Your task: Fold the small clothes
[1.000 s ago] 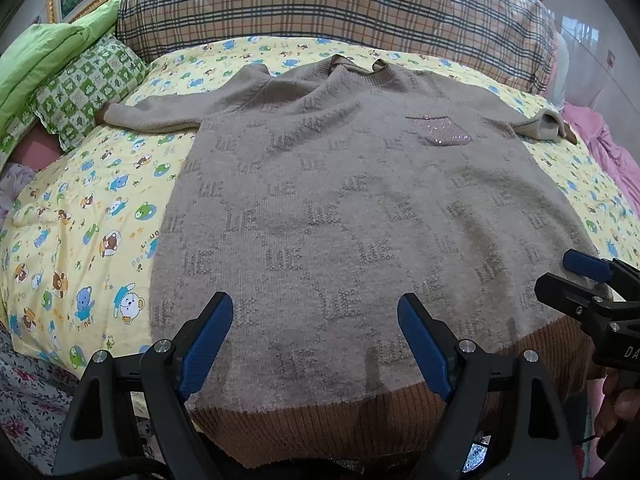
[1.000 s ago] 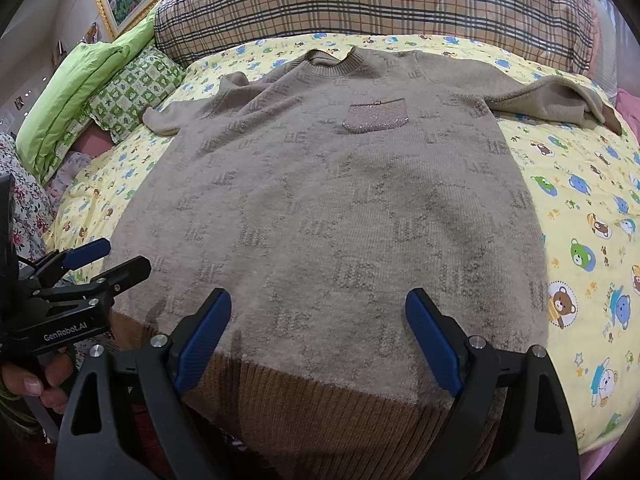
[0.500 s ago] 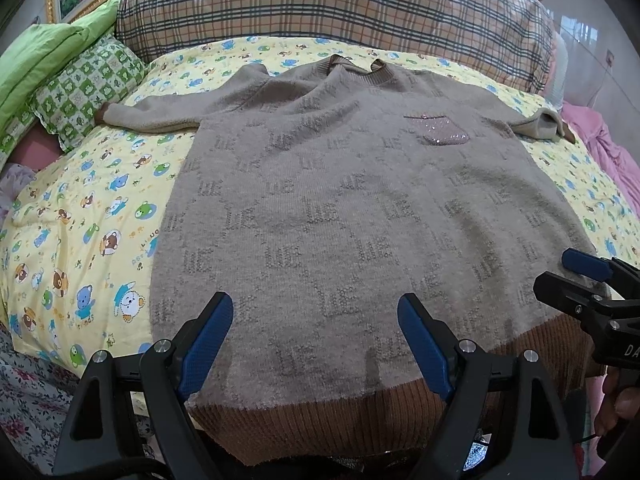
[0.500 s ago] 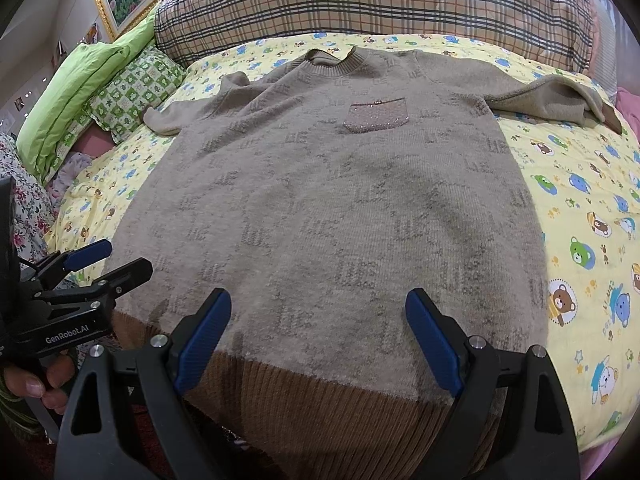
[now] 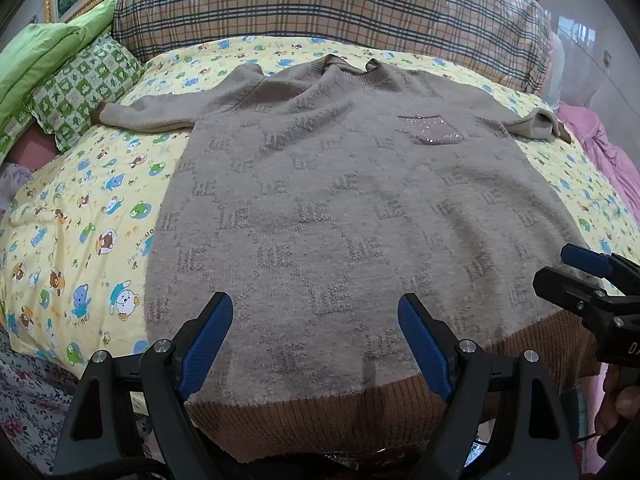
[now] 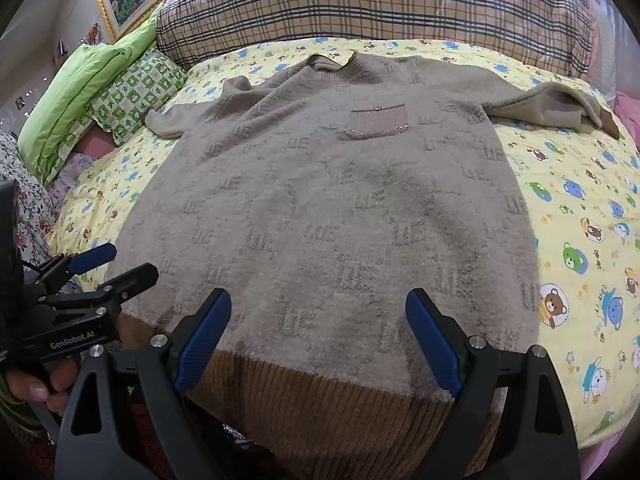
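Note:
A taupe knit sweater (image 5: 340, 208) (image 6: 328, 208) lies flat, front up, on the bed, with a sparkly chest pocket (image 5: 434, 132) (image 6: 378, 122) and a brown ribbed hem (image 5: 320, 412) (image 6: 328, 400) nearest me. Its left sleeve (image 5: 148, 118) is spread out; the right sleeve (image 6: 560, 110) is partly doubled over. My left gripper (image 5: 316, 340) hovers open over the hem's left half, blue pads wide apart. My right gripper (image 6: 320, 344) is open over the hem's right half. Each gripper also shows at the edge of the other view, the right one (image 5: 576, 276) and the left one (image 6: 116, 264).
A yellow cartoon-print sheet (image 5: 80, 208) (image 6: 580, 200) covers the bed. A plaid pillow (image 5: 320, 4) lies across the head, green pillows (image 5: 76, 80) at the left, pink bedding (image 5: 600, 148) at the right. A floral cloth (image 5: 28, 400) hangs at the near left corner. A hand (image 6: 36, 388) holds the left gripper.
Almost nothing has moved; both grippers stay open above the hem, with only a slight drift in view.

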Motion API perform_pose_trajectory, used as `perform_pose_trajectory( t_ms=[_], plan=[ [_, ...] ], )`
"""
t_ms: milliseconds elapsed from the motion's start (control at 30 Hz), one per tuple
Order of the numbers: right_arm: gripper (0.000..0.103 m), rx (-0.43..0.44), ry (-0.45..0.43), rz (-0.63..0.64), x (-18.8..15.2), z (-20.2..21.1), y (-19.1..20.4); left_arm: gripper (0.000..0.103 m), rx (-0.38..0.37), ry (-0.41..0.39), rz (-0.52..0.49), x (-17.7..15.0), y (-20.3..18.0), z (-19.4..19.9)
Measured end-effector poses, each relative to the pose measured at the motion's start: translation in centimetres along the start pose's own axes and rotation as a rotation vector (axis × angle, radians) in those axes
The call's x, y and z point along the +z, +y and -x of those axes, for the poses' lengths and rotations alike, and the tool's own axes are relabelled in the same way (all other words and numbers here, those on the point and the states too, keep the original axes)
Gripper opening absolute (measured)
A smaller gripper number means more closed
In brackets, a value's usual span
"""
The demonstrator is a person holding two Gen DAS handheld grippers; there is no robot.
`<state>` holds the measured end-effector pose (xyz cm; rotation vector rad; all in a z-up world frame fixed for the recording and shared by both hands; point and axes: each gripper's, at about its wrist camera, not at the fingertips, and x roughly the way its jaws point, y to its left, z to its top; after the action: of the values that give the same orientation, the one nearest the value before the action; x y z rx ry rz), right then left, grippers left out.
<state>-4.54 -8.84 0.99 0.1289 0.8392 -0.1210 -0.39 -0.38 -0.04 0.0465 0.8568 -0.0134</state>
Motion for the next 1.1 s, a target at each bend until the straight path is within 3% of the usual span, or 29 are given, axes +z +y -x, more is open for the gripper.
perform_pose_trajectory(
  t_ms=[67, 200, 400, 667, 1100],
  plan=[
    [0.089, 0.062, -0.026, -0.04, 0.0, 0.1, -0.3, 0.085, -0.006, 0.0, 0.004, 0.2, 0.0, -0.1],
    [0.089, 0.08, -0.021, -0.047, 0.2, 0.1, -0.3, 0.085, -0.027, 0.017, 0.004, 0.5, 0.0, -0.3],
    [0.089, 0.048, -0.015, -0.004, 0.6, -0.4, -0.5, 0.085, -0.069, 0.032, 0.037, 0.6, 0.6, -0.9],
    [0.089, 0.059, -0.023, 0.01, 1.7, -1.3, -1.2, 0.085, -0.057, 0.073, 0.028, 1.5, 1.7, -2.6],
    [0.089, 0.065, -0.016, 0.024, 6.4, -3.1, -4.0, 0.085, -0.11, 0.076, -0.08, 7.1, 1.7, -6.3]
  ],
)
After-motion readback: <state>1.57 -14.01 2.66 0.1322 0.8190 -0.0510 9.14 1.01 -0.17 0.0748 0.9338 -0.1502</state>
